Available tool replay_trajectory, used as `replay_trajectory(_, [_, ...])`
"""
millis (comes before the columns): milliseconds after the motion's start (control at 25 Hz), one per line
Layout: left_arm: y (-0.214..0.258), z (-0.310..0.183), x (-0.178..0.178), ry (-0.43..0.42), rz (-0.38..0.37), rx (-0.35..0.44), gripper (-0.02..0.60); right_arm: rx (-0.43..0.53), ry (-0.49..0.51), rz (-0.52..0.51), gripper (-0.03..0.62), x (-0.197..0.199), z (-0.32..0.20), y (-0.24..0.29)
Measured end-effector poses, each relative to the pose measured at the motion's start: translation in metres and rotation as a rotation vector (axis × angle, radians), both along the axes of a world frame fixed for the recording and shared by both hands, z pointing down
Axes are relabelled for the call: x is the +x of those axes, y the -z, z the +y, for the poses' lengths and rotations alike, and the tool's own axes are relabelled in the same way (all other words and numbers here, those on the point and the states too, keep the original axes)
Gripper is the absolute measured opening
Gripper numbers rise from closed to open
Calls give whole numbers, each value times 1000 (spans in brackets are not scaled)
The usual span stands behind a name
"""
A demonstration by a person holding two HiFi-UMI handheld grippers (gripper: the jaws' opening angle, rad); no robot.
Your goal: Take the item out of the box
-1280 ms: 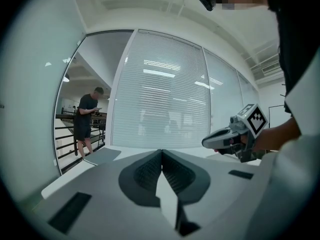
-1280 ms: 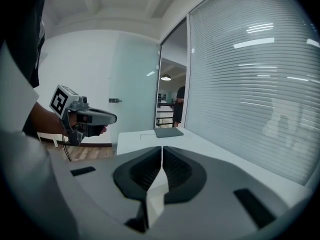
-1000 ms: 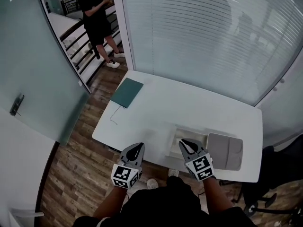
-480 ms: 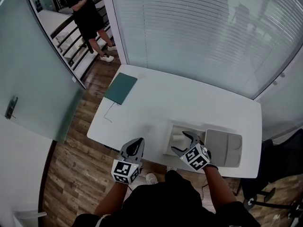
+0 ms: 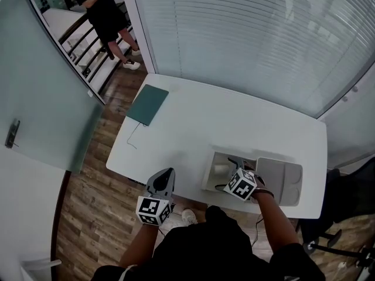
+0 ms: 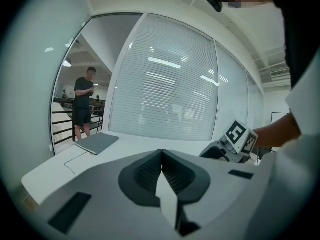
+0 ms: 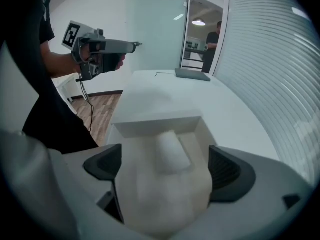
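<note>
An open white box (image 5: 213, 170) stands on the white table (image 5: 193, 127) near its front edge. A pale, soft-looking white item (image 7: 170, 150) lies inside it. My right gripper (image 5: 227, 172) hangs over the box's inside, and its jaws are opening wide. In the right gripper view the item lies below and between the right gripper's (image 7: 165, 166) spread fingers, with neither pad pressing on it. My left gripper (image 5: 170, 171) is shut and empty at the table's front edge, left of the box. It also shows in its own view (image 6: 161, 156).
The box's grey lid (image 5: 280, 181) lies just right of the box. A green notebook (image 5: 146, 104) with a thin cable sits at the table's far left corner. A person (image 5: 99, 13) stands beyond the glass door. Blinds cover the window wall behind the table.
My right gripper has moved forward from the table's front edge to over the box, and its jaws have gone from shut to wide apart. The left gripper has barely moved.
</note>
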State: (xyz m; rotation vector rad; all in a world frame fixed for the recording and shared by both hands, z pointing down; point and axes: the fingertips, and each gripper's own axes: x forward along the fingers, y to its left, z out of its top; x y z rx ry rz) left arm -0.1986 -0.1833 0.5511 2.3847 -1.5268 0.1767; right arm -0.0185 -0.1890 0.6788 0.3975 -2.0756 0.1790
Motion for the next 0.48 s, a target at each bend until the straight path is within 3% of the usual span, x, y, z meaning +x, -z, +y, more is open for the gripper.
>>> replay_trajectory(240, [-4, 0, 3, -12, -3, -11, 11, -54, 37, 32, 531, -7, 0, -15])
replay_trajectory(480, [-9, 1, 8, -29, 3, -20, 11, -29, 55, 34, 531, -15, -9, -19])
